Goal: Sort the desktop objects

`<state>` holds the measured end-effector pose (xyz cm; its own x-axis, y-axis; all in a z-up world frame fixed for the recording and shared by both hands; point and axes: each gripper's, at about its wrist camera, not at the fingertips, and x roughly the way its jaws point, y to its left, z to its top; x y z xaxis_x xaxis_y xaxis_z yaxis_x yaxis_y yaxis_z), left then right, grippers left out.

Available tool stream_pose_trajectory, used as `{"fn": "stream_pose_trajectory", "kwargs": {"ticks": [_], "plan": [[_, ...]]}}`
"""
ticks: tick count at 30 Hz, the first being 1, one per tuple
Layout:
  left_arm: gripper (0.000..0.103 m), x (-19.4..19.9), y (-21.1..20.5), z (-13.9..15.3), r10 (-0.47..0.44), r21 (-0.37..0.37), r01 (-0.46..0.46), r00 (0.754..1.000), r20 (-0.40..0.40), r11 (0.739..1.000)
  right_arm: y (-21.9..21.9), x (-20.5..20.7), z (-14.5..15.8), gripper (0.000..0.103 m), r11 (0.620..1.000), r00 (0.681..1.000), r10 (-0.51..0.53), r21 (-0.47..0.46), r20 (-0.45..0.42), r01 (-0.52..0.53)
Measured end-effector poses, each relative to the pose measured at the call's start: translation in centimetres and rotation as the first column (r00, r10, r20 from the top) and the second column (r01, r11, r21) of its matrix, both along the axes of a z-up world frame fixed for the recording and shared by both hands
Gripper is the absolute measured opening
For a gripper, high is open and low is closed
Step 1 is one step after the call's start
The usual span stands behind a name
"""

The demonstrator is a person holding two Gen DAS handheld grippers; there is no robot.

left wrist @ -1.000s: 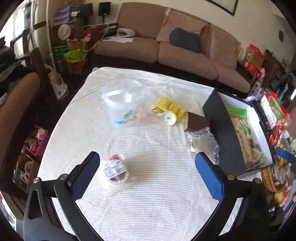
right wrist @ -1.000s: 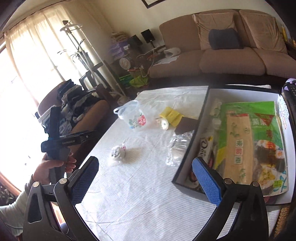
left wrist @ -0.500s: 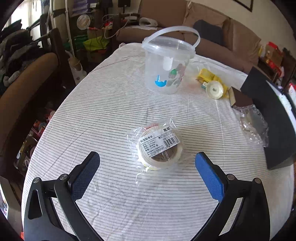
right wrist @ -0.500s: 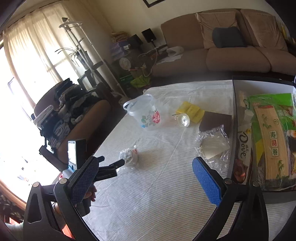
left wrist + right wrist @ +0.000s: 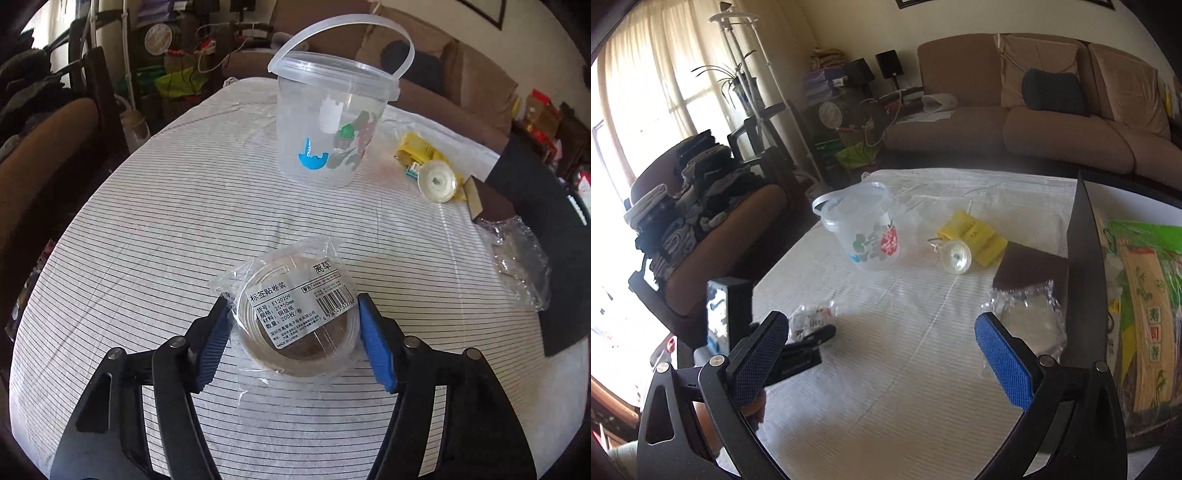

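Closing around the bagged label roll (image 5: pixel 299 325) short of the bucket (image 5: pixel 332 122), the left gripper (image 5: pixel 293 338) seemingly risks pinching only slippery wrap, while the right gripper (image 5: pixel 886 362) hangs open, empty.

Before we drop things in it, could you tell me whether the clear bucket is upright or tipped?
Upright. The bucket stands on its base on the table, its rim on top and its handle raised above it.

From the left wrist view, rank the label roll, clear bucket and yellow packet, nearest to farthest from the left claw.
1. Label roll, between the closing left claw fingers.
2. Clear bucket, straight ahead, mid-table.
3. Yellow packet, farther back, right of the bucket.
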<state>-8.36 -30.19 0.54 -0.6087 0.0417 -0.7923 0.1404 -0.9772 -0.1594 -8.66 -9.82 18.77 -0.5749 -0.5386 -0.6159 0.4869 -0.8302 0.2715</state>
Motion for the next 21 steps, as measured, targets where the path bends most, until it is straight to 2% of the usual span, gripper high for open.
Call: {"fn": "stream_pose_trajectory", "kwargs": {"ticks": [6, 12, 15, 17, 21], "plan": [[0.063, 2.4, -2.3, 1.2, -0.007, 0.055, 0.009, 0.999, -0.036, 0.998, -3.7, -8.1, -3.5, 0.103, 0.992, 0.997, -0.077, 0.094, -0.027, 0.079], [0.063, 3.3, -3.5, 2.4, -0.031, 0.091, 0.036, 0.998, -0.051, 0.995, -2.6, -15.0, -5.6, 0.103, 0.983, 0.984, -0.168, 0.085, 0.055, 0.163], [0.063, 3.1, -3.6, 2.4, -0.035, 0.112, 0.041, 0.998, -0.050, 0.993, -3.0, -15.7, -6.3, 0.103, 0.983, 0.989, -0.139, 0.127, 0.056, 0.131], [0.063, 3.0, -3.6, 2.4, -0.043, 0.127, 0.049, 0.998, -0.053, 0.991, -3.7, -15.3, -7.3, 0.103, 0.976, 0.991, -0.123, 0.187, 0.046, 0.113], [0.063, 3.2, -3.4, 2.5, -0.056, 0.142, 0.063, 0.997, -0.054, 0.988, -4.4, -15.2, -9.9, 0.102, 0.961, 0.987, -0.144, 0.250, 0.073, 0.122]]}}
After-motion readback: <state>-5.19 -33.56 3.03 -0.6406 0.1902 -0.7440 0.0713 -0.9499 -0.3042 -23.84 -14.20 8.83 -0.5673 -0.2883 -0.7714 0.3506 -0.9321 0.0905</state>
